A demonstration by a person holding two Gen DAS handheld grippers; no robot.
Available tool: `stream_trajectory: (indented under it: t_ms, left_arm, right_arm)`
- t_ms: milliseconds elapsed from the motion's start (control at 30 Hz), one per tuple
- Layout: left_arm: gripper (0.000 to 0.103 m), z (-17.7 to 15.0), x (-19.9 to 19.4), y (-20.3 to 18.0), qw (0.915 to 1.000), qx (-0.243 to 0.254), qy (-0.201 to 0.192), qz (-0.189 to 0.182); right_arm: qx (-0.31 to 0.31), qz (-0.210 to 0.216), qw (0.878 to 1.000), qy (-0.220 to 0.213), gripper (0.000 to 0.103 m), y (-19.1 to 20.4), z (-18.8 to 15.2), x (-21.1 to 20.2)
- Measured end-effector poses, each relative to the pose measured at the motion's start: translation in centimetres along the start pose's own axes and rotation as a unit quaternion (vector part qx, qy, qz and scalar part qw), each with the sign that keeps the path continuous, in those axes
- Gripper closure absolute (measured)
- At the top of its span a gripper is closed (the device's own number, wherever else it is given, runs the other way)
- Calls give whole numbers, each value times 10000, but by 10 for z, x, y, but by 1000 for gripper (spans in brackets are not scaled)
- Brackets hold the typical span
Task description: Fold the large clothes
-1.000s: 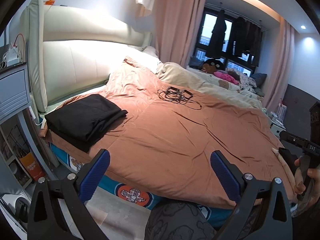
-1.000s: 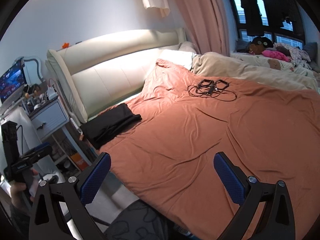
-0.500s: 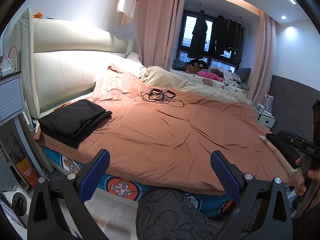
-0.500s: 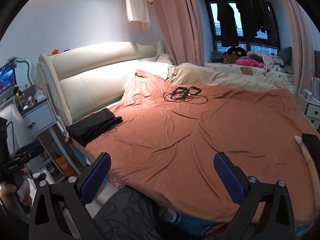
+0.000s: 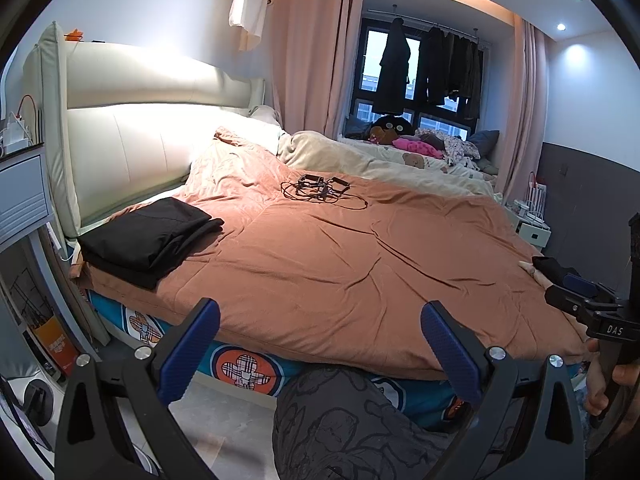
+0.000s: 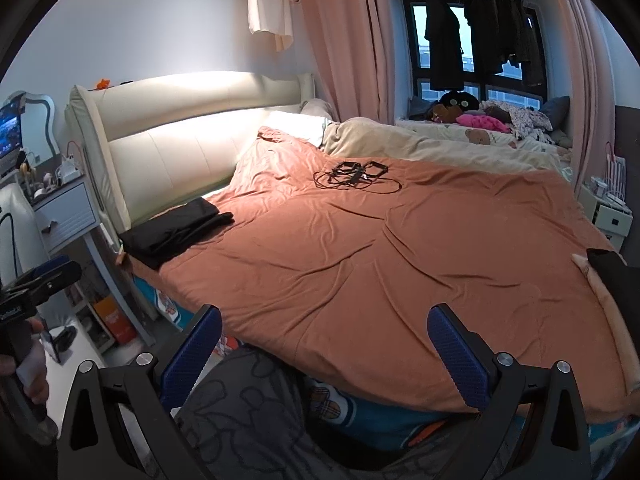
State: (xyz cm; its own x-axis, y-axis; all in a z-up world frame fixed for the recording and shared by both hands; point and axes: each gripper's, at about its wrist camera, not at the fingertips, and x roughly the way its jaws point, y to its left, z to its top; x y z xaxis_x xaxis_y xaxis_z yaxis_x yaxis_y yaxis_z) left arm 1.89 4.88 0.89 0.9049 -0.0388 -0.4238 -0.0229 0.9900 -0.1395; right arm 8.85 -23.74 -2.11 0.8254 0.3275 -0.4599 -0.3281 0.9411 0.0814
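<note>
A folded black garment [image 5: 150,238] lies on the near left corner of the bed by the headboard; it also shows in the right wrist view [image 6: 176,232]. Another dark garment [image 6: 616,276] lies at the bed's right edge, partly cut off, also seen in the left wrist view [image 5: 554,266]. My left gripper [image 5: 320,342] is open and empty, held off the bed's near edge. My right gripper [image 6: 326,346] is open and empty, also off the near edge. The orange-brown duvet [image 5: 340,260] covers the bed.
A tangle of black cables [image 5: 320,190] lies mid-bed toward the back. A beige blanket [image 5: 360,156] and toys lie behind it. A nightstand [image 6: 64,208] stands left of the headboard. My patterned-trousered knee [image 5: 340,412] is below the grippers. Clothes hang at the window [image 6: 480,32].
Both grippers have pulled back and tilted up from the bed, so more of the room and window shows. Both stay open and empty. The black garments have not moved.
</note>
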Motion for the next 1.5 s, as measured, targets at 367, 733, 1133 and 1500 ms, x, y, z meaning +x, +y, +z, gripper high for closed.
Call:
stream_trajectory:
  t_ms: [367, 733, 1133, 1500]
  left_arm:
    - [1, -3, -1, 0, 10000, -5, -15, 29]
    - [1, -2, -4, -2, 10000, 34, 22, 36]
    - [1, 2, -7, -1, 10000, 27, 8, 17]
    - [1, 5, -19, -4, 10000, 44, -62, 63]
  right_arm:
    - [177, 65, 9998, -58, 0, -8, 3, -4]
    - [171, 108, 9998, -40, 0, -9, 2, -5]
    - [152, 148, 9998, -45, 0, -13, 5, -6]
    - [166, 146, 9997, -33, 0, -10, 5, -7]
